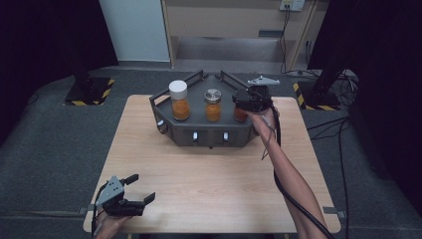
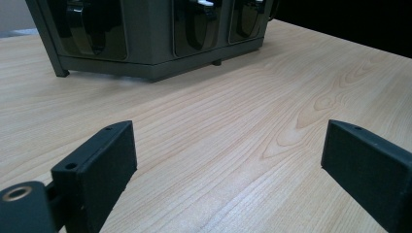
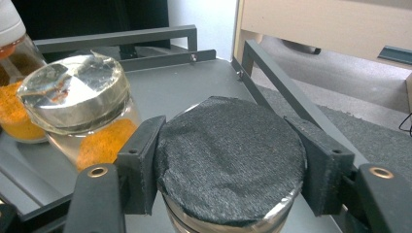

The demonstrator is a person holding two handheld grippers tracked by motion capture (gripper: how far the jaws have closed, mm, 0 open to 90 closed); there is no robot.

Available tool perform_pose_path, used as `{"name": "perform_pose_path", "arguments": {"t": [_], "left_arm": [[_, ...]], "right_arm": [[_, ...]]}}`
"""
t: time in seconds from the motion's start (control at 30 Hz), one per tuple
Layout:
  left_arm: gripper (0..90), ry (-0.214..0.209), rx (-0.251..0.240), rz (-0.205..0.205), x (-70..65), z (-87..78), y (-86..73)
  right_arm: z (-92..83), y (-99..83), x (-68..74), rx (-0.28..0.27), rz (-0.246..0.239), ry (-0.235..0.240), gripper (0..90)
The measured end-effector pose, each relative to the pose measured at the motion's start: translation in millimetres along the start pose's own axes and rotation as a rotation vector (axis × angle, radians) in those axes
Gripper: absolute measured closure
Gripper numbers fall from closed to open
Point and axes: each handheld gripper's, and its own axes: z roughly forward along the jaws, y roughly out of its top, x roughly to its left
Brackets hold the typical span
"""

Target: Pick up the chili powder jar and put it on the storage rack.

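The jar with the dark fabric-covered lid (image 3: 231,167) stands at the right end of the grey rack (image 1: 209,134), on its top deck, and the right claw (image 3: 232,170) is clamped on that lid: one black jaw presses each side of the cap, with no gap showing at either pad. In the high view the same claw (image 1: 251,99) sits over the right end of the rack, hiding most of the jar below it.

As a judgement, the grip is made and the real work is still to come; whether the lid is to be twisted off or the jar lifted out, the jar sits square on the deck and the cap looks fully seated.

Just beside it, toward the rack's middle, stands a jar with a silver foil-topped lid (image 3: 75,92), orange powder showing through the glass. Farther along, at the rack's left end, is the jar with the white cap (image 1: 178,99), also holding orange powder.

Well away from the rack, at the near left corner of the counter (image 1: 219,189), the left claw (image 1: 139,189) rests low with its jaws spread wide apart and nothing but bare wood between them.
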Motion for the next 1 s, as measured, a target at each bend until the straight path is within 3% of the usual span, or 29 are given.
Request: {"name": "perform_pose_path", "arguments": {"t": [0.6,1.0], "left_arm": [[4.8,0.001,-0.002,0.001,-0.5,-0.8,0.1],[4.8,0.002,-0.002,0.004,-0.9,-0.9,0.3]], "right_arm": [[0.1,-9.4,-5.7,-0.015,0.025,0.009,34.1],[-11.5,-10.7,-10.3,-0.065,0.029,0.003,12.7]]}}
